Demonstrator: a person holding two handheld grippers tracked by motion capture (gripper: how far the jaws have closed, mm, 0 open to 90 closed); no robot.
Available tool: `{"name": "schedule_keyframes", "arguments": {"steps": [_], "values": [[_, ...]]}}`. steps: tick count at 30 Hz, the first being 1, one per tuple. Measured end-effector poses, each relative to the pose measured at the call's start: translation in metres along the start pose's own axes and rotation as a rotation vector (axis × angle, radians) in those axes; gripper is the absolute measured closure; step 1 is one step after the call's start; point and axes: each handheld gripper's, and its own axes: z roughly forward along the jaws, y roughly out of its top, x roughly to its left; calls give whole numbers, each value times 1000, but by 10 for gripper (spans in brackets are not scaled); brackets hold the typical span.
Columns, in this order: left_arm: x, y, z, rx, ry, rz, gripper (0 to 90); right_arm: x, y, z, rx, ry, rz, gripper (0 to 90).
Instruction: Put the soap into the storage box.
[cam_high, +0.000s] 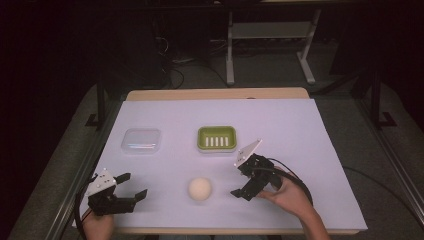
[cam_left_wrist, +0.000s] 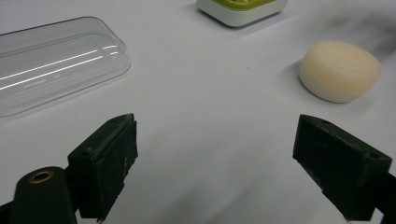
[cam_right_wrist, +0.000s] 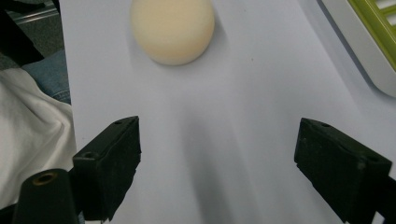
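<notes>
A round cream soap bar (cam_high: 200, 189) (cam_left_wrist: 340, 70) (cam_right_wrist: 172, 29) lies on the white table near the front, between my two grippers. A green and white soap dish (cam_high: 216, 138) (cam_left_wrist: 243, 10) (cam_right_wrist: 369, 42) sits behind it at the middle. A clear plastic lid (cam_high: 141, 141) (cam_left_wrist: 51, 63) lies to the dish's left. My left gripper (cam_high: 132, 186) (cam_left_wrist: 229, 163) is open at the front left, apart from the soap. To the soap's right my right gripper (cam_high: 241, 182) (cam_right_wrist: 231, 168) stands open, pointing at it with nothing between its jaws.
The white table sheet (cam_high: 280, 130) ends at a wooden edge (cam_high: 215, 93) at the back. Metal desk legs (cam_high: 230, 50) stand beyond it. In the right gripper view, a person's white shirt and jeans (cam_right_wrist: 28, 116) lie past the front edge.
</notes>
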Motion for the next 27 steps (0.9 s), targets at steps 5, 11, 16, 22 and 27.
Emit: {"name": "schedule_keyframes", "arguments": {"steps": [5, 11, 16, 22, 27], "values": [[0, 0, 0, 2, -1, -4, 130, 2, 8, 2, 0, -9, -9, 140], [0, 0, 0, 1, -1, -9, 130, 1, 13, 5, -5, -10, -9, 140], [0, -1, 0, 0, -4, -10, 130, 5, 23, 11, -8, -13, -27, 140], [1, 0, -1, 1, -2, 1, 130, 8, 35, 18, -2, 3, -46, 140], [1, 0, -1, -1, -2, -3, 130, 9, 41, 22, 10, 11, -63, 140]]}}
